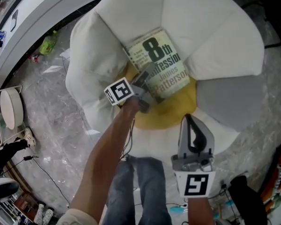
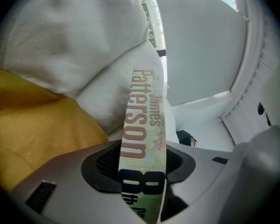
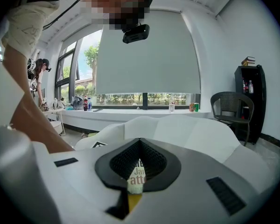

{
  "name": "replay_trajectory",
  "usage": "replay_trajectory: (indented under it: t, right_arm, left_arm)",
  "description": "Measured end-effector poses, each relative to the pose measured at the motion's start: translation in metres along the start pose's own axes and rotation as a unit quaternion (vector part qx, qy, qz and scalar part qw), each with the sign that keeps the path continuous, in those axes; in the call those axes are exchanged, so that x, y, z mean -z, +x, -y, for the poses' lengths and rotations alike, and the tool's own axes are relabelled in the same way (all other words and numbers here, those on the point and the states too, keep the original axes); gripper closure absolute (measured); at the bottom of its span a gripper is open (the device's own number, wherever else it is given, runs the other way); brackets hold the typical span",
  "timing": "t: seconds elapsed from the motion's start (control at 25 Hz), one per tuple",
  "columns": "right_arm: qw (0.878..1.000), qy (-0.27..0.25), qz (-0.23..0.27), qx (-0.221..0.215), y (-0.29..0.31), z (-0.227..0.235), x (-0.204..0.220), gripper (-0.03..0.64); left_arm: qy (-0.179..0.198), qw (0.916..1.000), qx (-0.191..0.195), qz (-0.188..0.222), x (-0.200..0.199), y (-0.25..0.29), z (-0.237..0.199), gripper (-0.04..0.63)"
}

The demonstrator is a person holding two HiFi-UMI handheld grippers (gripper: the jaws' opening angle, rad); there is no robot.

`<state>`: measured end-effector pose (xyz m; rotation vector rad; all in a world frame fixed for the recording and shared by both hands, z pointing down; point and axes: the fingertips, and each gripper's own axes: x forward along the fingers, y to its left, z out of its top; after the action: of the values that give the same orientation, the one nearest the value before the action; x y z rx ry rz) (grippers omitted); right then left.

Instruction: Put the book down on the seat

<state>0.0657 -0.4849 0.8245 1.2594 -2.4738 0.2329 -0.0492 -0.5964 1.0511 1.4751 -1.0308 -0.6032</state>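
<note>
Book (image 1: 160, 62): cover up, a little above centre in the head view. Its lower edge sits on the yellow cushion (image 1: 171, 110) and its upper part leans back against the white armchair (image 1: 225, 36). It looks fully carried by the seat.

Left gripper (image 1: 146, 89): at the book's lower left edge. In its own view the spine stands between the jaws, which are fairly wide; we see a sliver of space on the right side of the spine, so we read the pads as no longer pressing.

Right gripper (image 1: 189, 120): lower right of the head view, well apart from the book, over the front of the seat. Its jaws are only narrowly apart and nothing is between them; the book and cushion show far off through the slit.

Progress, as we judge it: placing is done and the grip looks loosened. Left to do: draw the left gripper back off the edge without dragging the book, and check that it does not slide down the cushion.
</note>
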Motion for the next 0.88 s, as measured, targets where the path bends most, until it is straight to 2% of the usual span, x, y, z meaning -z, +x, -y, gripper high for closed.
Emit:
replay_trajectory:
  t: [0.12, 0.2, 0.48, 0.6, 0.88]
  right_arm:
    - [1.000, 0.001, 0.000, 0.000, 0.001, 0.000, -0.005, 0.618]
    - [1.000, 0.001, 0.002, 0.000, 0.002, 0.000, -0.009, 0.618]
    - [1.000, 0.000, 0.006, -0.003, 0.005, -0.006, -0.018, 0.618]
    - [1.000, 0.001, -0.001, -0.002, 0.005, -0.008, -0.016, 0.618]
    - [1.000, 0.000, 0.002, -0.001, 0.004, -0.017, -0.036, 0.618]
  left_arm:
    - [-0.034, 0.9989, -0.029, 0.013, 0.000, -0.004, -0.008, 0.371]
    - [-0.020, 0.9984, -0.048, 0.022, -0.007, -0.009, -0.013, 0.344]
    - [0.011, 0.9954, -0.089, 0.033, -0.021, -0.025, -0.018, 0.316]
    - [0.021, 0.9945, -0.098, 0.030, -0.023, -0.034, -0.019, 0.310]
    - [-0.008, 0.9936, -0.101, 0.049, -0.025, -0.078, -0.013, 0.310]
